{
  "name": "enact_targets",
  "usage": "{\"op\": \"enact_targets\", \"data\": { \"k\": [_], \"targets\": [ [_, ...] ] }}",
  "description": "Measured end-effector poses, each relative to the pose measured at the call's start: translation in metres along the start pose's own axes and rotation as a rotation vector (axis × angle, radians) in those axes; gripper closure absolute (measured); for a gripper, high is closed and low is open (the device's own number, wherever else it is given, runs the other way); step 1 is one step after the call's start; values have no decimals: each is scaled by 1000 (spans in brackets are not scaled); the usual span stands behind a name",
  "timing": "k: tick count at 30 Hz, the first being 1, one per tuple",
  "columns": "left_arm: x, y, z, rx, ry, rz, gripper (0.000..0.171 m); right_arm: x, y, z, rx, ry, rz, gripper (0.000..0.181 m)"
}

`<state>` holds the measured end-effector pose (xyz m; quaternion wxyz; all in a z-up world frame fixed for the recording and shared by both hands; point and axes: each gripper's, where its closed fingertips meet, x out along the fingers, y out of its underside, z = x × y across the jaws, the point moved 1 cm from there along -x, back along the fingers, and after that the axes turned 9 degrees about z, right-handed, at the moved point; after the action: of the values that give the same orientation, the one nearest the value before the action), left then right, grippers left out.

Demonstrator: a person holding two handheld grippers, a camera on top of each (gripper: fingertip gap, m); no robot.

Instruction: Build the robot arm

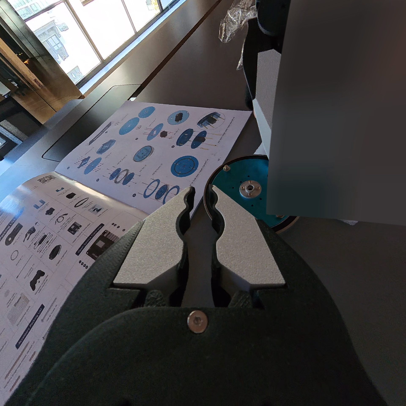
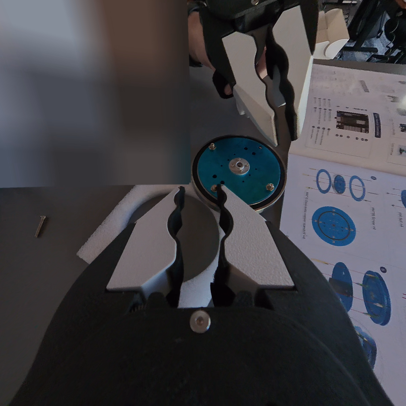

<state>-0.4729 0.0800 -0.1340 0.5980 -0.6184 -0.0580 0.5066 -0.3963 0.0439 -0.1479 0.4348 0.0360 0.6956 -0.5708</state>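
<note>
Left wrist view: left gripper [image 1: 199, 190], jaws parted by a narrow gap, nothing between them, hovering over a dark table [image 1: 329, 285]. Tips sit above the edge of an open manual [image 1: 153, 142] and just beside a blue disc [image 1: 239, 191], which lies flat on the table with a black rim, a silver hub [image 1: 249, 188] at centre and a brass nut [image 1: 226, 168] near its rim. Clear plastic wrap [image 1: 235, 19] lies far back on the table.

Right wrist view: right gripper [image 2: 200, 189], jaws apart, empty, over a white foam piece [image 2: 109, 228] with a round cut-out. Its right fingertip overlaps the near edge of the disc [image 2: 239, 171]. Left gripper [image 2: 283, 140] points down at the disc's far side. One screw [image 2: 40, 226] lies apart to the left. Manual [image 2: 351, 197] lies right of the disc.
</note>
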Motion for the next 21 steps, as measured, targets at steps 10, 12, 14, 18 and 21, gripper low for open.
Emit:
{"op": "enact_targets", "data": {
  "k": [10, 12, 14, 18, 21],
  "targets": [
    [1, 1, -1, 4, 3, 6, 159, -1, -2, -7, -1, 38, -18, 149],
    [1, 1, -2, 13, 1, 12, 159, 2, 1, -4, -13, 33, 7, 149],
    [2, 2, -2, 16, -2, 14, 159, 2, 1, -3, -19, 34, 7, 156],
    [1, 1, 0, 11, -5, 11, 159, -4, 5, -3, -47, 38, 26, 181],
    [0, 1, 0, 10, -6, 10, 159, -4, 4, -4, -42, 44, 17, 180]
  ]
}}
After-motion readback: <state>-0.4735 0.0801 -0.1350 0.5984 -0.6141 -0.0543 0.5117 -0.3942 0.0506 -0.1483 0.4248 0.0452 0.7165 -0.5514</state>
